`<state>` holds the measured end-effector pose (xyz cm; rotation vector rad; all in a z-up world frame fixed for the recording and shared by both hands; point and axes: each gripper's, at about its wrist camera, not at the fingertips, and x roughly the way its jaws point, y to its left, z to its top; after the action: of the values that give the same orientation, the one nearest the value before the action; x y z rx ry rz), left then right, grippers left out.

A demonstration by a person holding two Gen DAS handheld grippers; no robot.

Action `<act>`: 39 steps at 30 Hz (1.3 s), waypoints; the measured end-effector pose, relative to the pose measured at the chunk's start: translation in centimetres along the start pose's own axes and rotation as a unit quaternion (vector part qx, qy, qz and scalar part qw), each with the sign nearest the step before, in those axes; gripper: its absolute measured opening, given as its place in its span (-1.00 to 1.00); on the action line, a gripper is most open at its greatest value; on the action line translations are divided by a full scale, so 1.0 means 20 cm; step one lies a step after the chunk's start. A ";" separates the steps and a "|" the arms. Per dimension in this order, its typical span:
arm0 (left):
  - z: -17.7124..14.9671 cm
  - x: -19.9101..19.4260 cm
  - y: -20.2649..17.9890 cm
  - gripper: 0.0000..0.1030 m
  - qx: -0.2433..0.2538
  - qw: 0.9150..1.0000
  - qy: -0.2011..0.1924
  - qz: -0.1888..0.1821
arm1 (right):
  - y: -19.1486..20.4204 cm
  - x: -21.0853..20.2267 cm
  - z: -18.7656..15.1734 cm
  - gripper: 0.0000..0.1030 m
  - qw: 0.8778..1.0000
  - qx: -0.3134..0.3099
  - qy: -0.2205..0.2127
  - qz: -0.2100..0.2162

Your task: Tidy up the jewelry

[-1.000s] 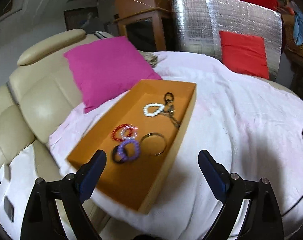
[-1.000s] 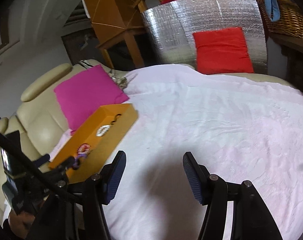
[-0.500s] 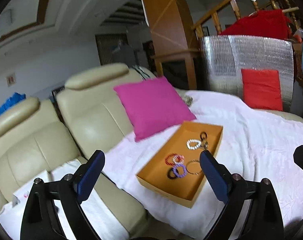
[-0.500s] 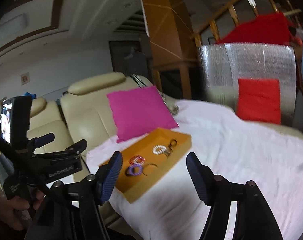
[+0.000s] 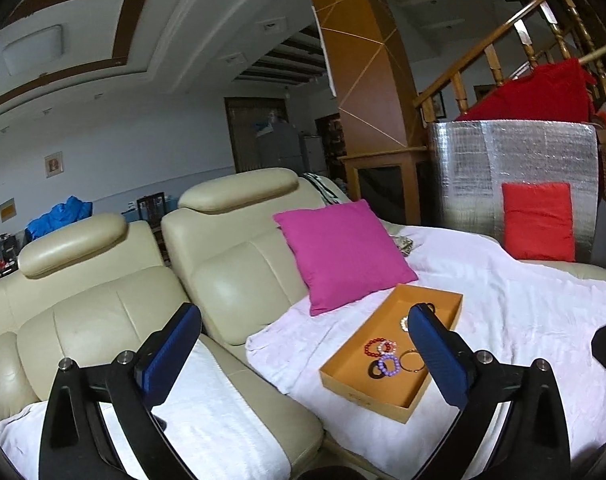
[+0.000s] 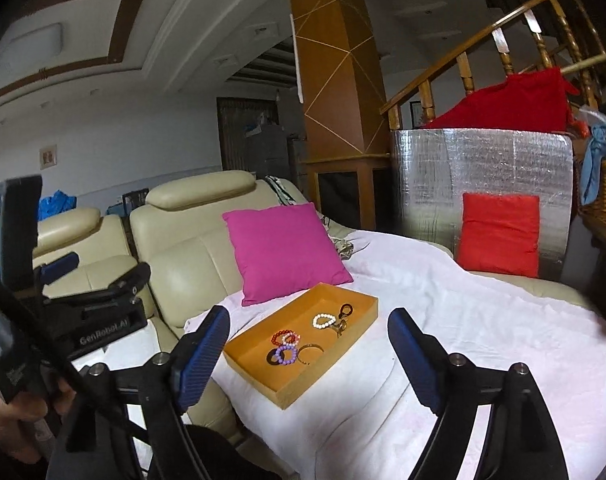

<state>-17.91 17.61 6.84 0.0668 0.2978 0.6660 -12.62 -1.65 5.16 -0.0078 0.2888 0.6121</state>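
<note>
A: Left gripper (image 5: pixel 303 344): jaws opening, already very wide, nothing between the pads. Right gripper (image 6: pixel 309 340): jaws opening, also empty.

B: Position of the jewelry?

A: In the orange tray (image 6: pixel 259 366), which lies on the white sheet (image 6: pixel 463 320) near the sheet's left edge, beside the cream sofa (image 6: pixel 183 256). Red bracelet (image 6: pixel 281 337), purple bracelet (image 6: pixel 287 354) and gold bangle (image 6: pixel 310 351) sit toward the tray's near end; white bracelet (image 6: pixel 323 321) and key ring (image 6: pixel 345 310) toward its far end.

B: Hidden parts?

A: In the left view, the right finger covers the tray's far contents. Only the right view shows them whole, plus the person's left hand (image 6: pixel 11 420). Behind the tray: magenta cushion (image 6: pixel 283 252).
</note>
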 end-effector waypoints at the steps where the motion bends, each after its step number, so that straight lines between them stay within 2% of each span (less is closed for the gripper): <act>1: 0.00 -0.01 0.01 0.99 -0.001 1.000 0.000 0.004 | 0.02 0.00 0.00 0.66 1.000 -0.006 0.001 -0.002; 5: -0.01 0.00 0.06 0.99 -0.007 1.000 0.001 0.014 | 0.07 0.06 -0.02 0.68 1.000 -0.012 0.019 -0.014; 11: -0.03 0.03 0.05 0.99 -0.002 1.000 0.007 0.017 | 0.06 0.15 -0.07 0.68 0.998 0.014 0.056 -0.015; 39: -0.05 0.04 0.04 0.99 0.005 1.000 0.015 0.017 | 0.07 0.17 -0.06 0.68 0.998 0.005 0.055 -0.022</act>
<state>-18.15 18.67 5.92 0.0723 0.3288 0.6995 -11.11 1.30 3.20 -0.0381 0.3976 0.5675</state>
